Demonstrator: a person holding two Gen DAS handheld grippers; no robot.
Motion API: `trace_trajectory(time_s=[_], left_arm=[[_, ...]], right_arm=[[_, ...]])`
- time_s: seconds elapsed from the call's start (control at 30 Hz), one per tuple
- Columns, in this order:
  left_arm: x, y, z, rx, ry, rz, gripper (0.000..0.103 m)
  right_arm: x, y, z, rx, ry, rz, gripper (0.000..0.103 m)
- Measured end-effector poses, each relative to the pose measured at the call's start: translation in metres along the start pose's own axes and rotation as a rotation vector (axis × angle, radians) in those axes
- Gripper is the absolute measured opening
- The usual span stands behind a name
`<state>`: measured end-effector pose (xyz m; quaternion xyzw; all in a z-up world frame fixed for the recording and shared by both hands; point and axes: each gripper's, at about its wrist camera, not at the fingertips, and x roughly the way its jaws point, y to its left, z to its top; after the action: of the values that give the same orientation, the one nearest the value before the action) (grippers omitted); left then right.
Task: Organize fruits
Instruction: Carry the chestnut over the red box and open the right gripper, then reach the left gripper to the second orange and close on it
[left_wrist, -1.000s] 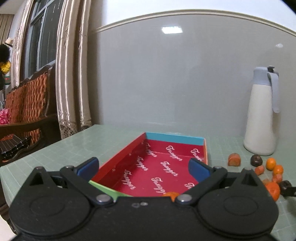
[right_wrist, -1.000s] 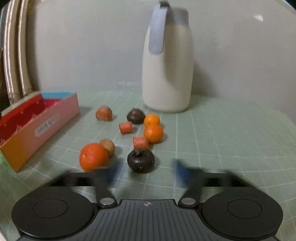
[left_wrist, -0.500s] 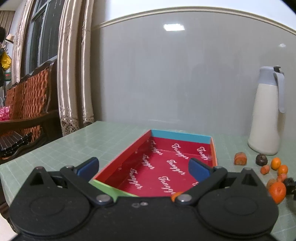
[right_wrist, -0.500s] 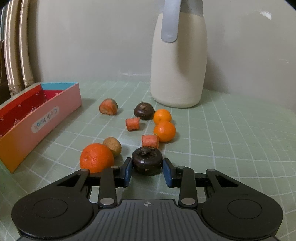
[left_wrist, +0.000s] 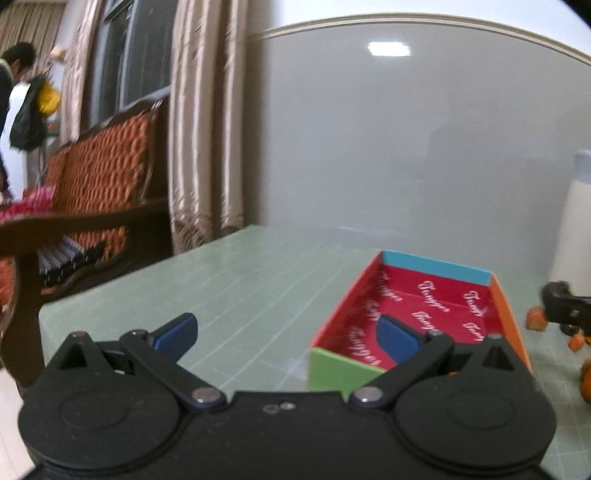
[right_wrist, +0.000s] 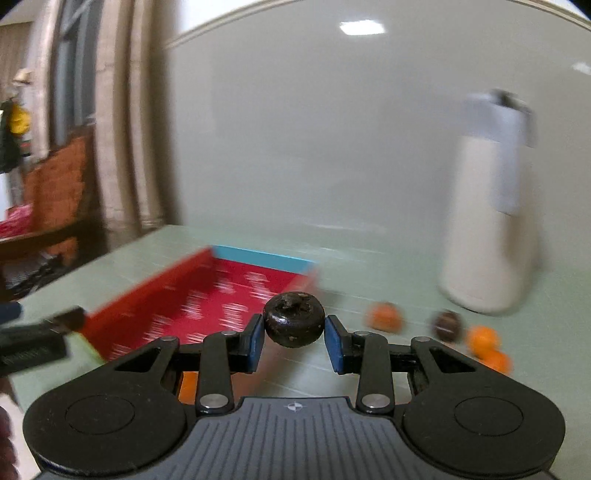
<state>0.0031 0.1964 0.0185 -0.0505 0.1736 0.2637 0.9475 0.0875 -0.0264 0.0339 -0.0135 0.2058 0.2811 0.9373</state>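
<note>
My right gripper is shut on a dark round fruit and holds it in the air, near the right side of the red box. The box has a red printed floor, a blue far wall and a green near wall. My left gripper is open and empty, its right finger over the box's near end. The right gripper's tip shows at the right edge of the left wrist view. Loose orange fruits, a dark fruit and an orange-brown fruit lie on the green mat.
A tall cream jug with a grey lid stands at the back right. The green gridded table ends at the left, where a wooden bench and curtains stand. A person is at the far left.
My right gripper closed on the dark fruit, lifted it off the mat and swung left toward the box. My left gripper shifted left, so the box now sits to its right.
</note>
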Motion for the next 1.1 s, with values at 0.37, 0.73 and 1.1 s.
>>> trace_trajectory(time_s=[0.37, 0.73, 1.1], left_arm=[[-0.003, 0.001, -0.001, -0.019, 0.016, -0.047, 0.097], [-0.013, -0.034, -0.004, 0.011, 0.032, -0.165, 0.097], [-0.034, -0.101, -0.011, 0.073, 0.031, -0.305, 0.097]], right_arm=[[0.023, 0.042, 0.012, -0.066, -0.015, 0.022, 0.061], [-0.069, -0.069, -0.022, 0.072, -0.080, -0.220, 0.103], [-0.097, -0.141, -0.055, 0.230, -0.058, -0.363, 0.103]])
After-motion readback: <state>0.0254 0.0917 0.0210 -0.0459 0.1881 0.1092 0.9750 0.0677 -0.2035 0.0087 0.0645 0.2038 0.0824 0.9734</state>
